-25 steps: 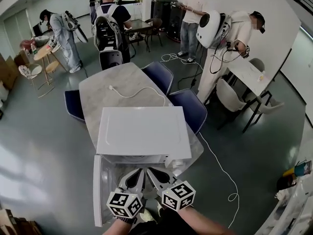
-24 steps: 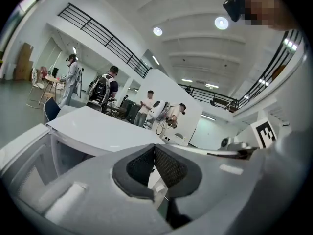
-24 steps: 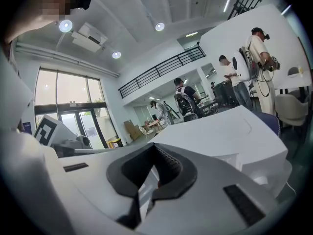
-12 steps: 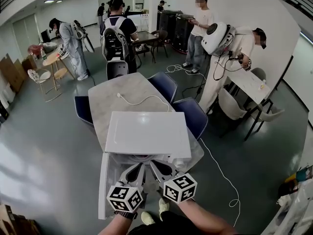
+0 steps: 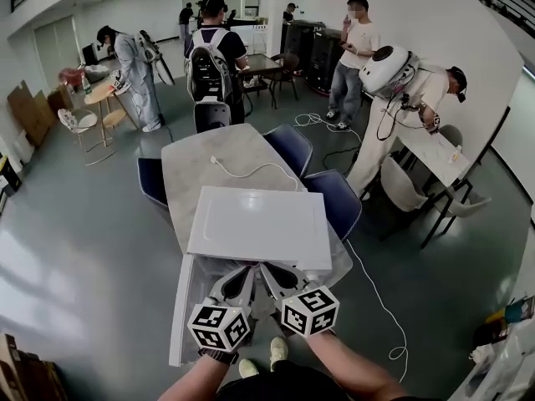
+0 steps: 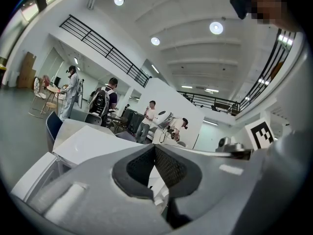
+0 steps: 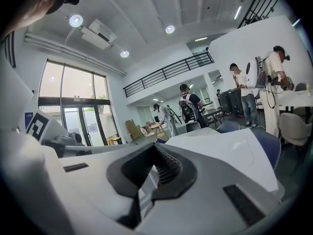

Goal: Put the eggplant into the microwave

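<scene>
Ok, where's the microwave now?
In the head view the microwave sits at centre, on the near end of the grey table, with a blue chair at its right and its door swung open at left.

No readable text, brand, number or sign in any view.
Left marker cube (image 5: 219, 326), near end of left tongs (image 5: 244, 272): black-and-white square code pattern only, no letters or digits.
Right marker cube (image 5: 309, 310), near end of right tongs (image 5: 273, 271): same kind of pattern, nothing legible.
</scene>
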The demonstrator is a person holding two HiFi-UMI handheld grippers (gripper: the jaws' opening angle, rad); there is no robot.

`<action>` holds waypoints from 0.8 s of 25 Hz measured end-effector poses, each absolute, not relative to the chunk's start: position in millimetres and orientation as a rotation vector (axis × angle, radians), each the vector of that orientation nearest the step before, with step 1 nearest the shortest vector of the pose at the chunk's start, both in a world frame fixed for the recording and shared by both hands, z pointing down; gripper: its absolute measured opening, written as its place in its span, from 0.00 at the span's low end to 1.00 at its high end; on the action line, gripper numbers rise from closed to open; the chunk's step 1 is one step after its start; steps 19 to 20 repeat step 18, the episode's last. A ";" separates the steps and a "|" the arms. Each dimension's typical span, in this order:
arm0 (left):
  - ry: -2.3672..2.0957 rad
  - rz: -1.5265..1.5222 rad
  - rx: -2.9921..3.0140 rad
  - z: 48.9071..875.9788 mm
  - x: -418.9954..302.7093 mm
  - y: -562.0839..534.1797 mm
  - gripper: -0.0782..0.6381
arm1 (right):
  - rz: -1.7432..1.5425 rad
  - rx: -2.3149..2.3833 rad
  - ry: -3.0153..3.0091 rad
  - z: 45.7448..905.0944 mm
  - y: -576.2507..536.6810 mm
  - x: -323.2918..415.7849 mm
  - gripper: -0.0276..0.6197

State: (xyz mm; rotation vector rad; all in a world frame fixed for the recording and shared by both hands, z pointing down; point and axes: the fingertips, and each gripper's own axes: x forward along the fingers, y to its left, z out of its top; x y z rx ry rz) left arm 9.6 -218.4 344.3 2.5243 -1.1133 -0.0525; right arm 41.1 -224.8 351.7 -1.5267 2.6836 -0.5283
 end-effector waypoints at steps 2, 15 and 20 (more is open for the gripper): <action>-1.126 -0.056 2.525 342.2 6.4 -222.7 0.12 | -0.521 -1.522 2.687 349.9 -229.1 38.2 0.05; -1.153 -0.067 2.519 335.4 -10.3 -231.4 0.12 | -0.511 -1.505 2.696 343.3 -238.1 23.1 0.05; -1.152 -0.075 2.525 332.4 -11.2 -232.0 0.12 | -0.502 -1.511 2.691 340.4 -238.4 23.7 0.05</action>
